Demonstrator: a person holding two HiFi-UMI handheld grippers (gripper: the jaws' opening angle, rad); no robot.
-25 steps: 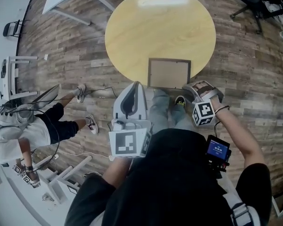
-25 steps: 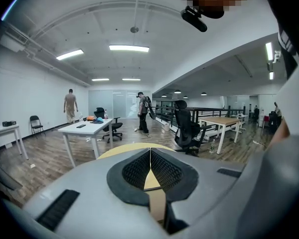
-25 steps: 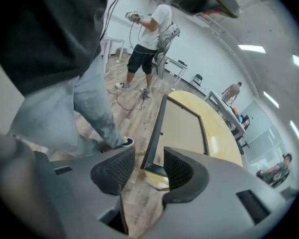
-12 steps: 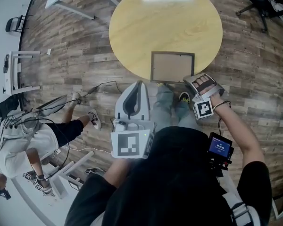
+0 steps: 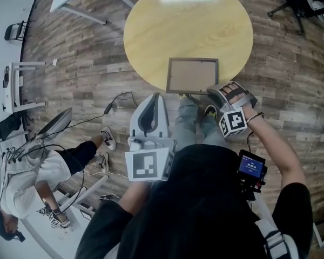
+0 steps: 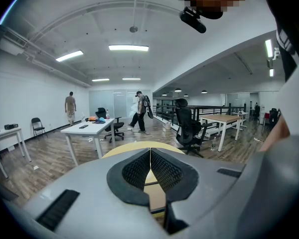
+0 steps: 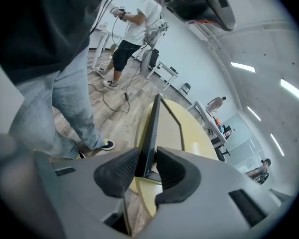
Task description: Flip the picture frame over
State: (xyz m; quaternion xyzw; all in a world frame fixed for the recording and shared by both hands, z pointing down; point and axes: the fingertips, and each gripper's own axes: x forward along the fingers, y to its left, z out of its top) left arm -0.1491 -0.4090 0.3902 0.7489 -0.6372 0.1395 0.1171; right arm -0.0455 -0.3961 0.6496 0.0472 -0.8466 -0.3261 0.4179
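The picture frame (image 5: pixel 193 75) lay at the near edge of the round yellow table (image 5: pixel 167 20), its lower right corner reaching the rim. The right gripper (image 5: pixel 216 94) had come at that corner from the side, and its jaws had just been closing; in the right gripper view the frame's thin dark edge ran up between the two black pads (image 7: pixel 118 169), which were clamped on it. The left gripper (image 5: pixel 156 97) hung off the table's near side, above the plank floor (image 5: pixel 92 53), its jaws pressed together on nothing. Another person (image 5: pixel 29 179) stood off to the left among cables.
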